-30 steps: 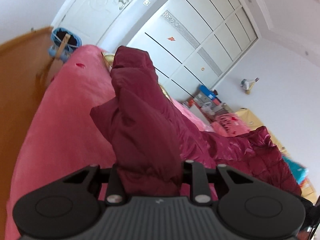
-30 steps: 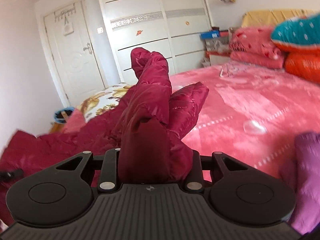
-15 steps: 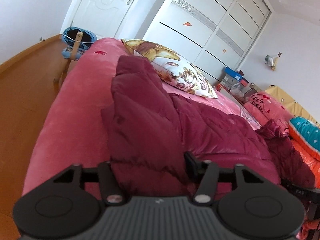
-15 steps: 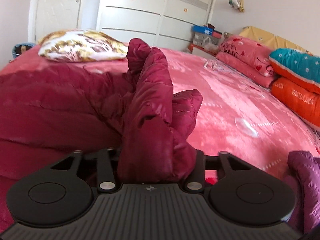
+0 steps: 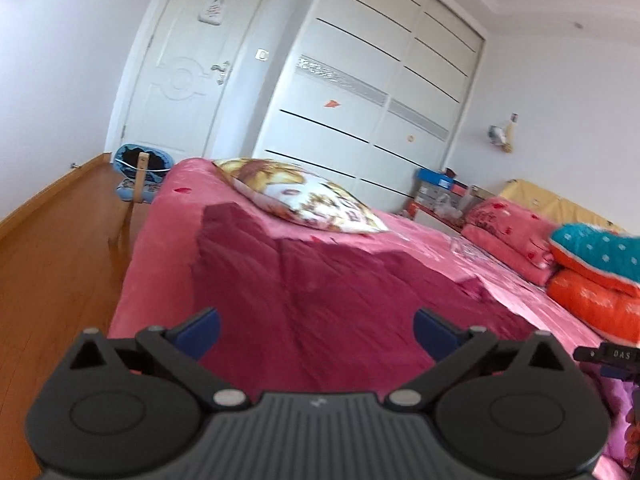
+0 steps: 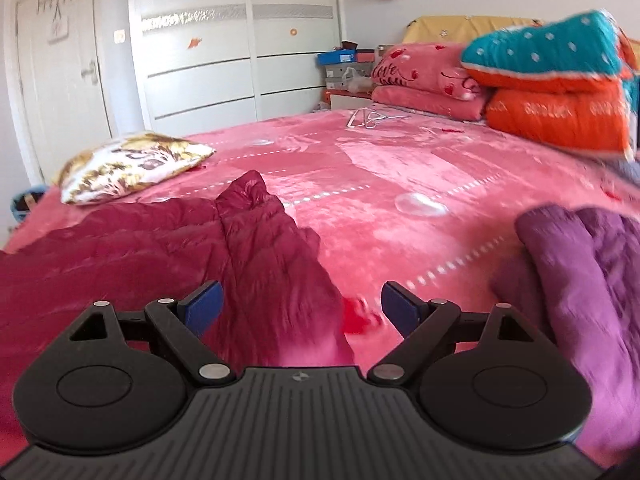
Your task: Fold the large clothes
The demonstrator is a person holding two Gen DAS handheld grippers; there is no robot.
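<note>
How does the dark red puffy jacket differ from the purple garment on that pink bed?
The dark red puffy jacket lies spread fairly flat and wide; the purple garment is bunched in a heap. The jacket sits near the patterned pillow; the purple one lies far to its right. Both rest on the pink bed, ungripped.
</note>
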